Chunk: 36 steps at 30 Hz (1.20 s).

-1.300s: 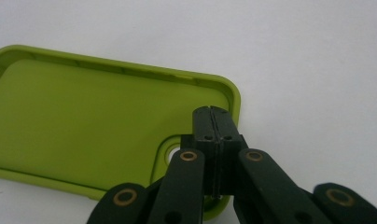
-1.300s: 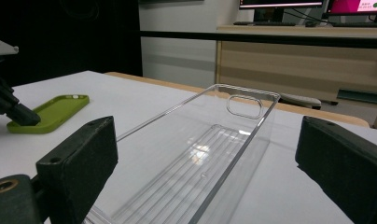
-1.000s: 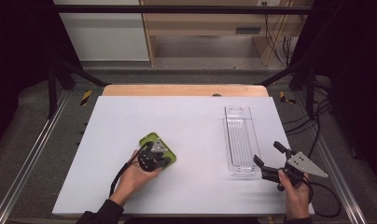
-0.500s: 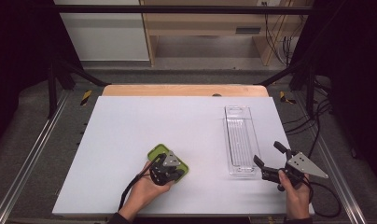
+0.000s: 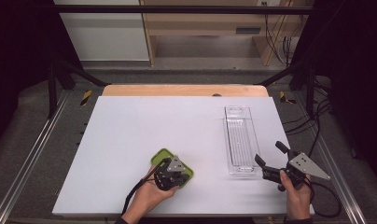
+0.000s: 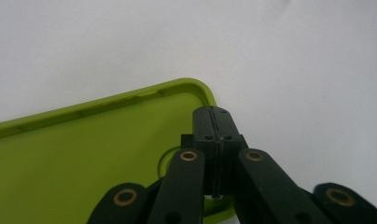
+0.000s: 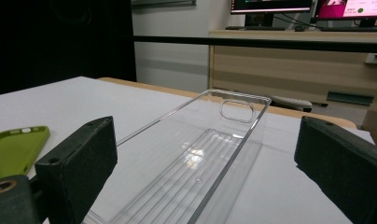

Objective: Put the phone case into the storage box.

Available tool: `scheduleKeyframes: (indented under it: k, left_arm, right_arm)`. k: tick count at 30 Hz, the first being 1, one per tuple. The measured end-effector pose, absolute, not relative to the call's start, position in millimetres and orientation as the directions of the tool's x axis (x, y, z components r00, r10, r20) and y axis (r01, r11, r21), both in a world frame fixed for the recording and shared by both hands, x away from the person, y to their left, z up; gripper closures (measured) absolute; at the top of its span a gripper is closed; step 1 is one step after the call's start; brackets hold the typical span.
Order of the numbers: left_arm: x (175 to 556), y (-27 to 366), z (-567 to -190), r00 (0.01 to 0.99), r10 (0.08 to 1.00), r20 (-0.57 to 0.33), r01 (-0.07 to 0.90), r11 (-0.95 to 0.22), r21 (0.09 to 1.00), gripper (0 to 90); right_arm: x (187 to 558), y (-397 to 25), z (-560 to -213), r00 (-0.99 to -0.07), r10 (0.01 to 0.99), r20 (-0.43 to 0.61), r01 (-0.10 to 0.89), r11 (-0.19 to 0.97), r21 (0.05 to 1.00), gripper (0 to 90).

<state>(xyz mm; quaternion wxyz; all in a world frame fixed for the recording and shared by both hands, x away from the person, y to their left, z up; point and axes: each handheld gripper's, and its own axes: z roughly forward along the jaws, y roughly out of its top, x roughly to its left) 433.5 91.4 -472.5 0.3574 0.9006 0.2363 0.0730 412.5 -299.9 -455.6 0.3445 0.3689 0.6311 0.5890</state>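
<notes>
my left gripper (image 5: 171,173) sits over the green phone case (image 6: 84,154) near the front of the white table (image 5: 130,126), its jaws pressed together at the tips. from the left gripper view they seem to pinch the case's edge by the corner, though the contact itself is hidden under the linkage. my right gripper (image 5: 270,161) hovers with jaws spread wide, just short of the near end of the clear plastic tray (image 5: 240,140), holding nothing. my worry is the grip — a thin, flexible rim caught only at a corner could peel out or let the case swing and drop. if i push the right one forward carelessly, a jaw could nudge the light tray askew.
</notes>
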Motion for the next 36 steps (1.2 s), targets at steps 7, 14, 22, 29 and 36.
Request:
scheduleKeyframes:
  k: [7,14,22,29,36]
  left_arm:
    - [431,87,-472,0.881,0.472,-0.025,0.360,-0.635,0.684,90.0]
    - [431,106,-460,0.827,0.562,0.014,0.314,-0.483,0.817,90.0]
    - [426,152,-440,0.754,0.656,0.038,0.247,-0.337,0.909,89.9]
    - [416,205,-435,0.656,0.752,0.059,0.214,-0.261,0.941,71.4]
    - [412,250,-439,0.548,0.836,0.016,0.174,-0.133,0.976,37.6]
  right_arm:
    - [413,-301,-455,-0.477,0.878,0.023,0.071,0.013,0.997,4.9]
    - [412,-292,-445,-0.481,0.877,-0.017,0.063,0.054,0.997,4.6]
    - [403,-276,-415,-0.455,0.889,-0.049,0.076,0.093,0.993,7.1]
    - [399,-240,-386,-0.510,0.854,-0.098,0.093,0.168,0.981,6.5]
    - [399,-203,-375,-0.571,0.817,-0.079,0.155,0.202,0.967,4.4]
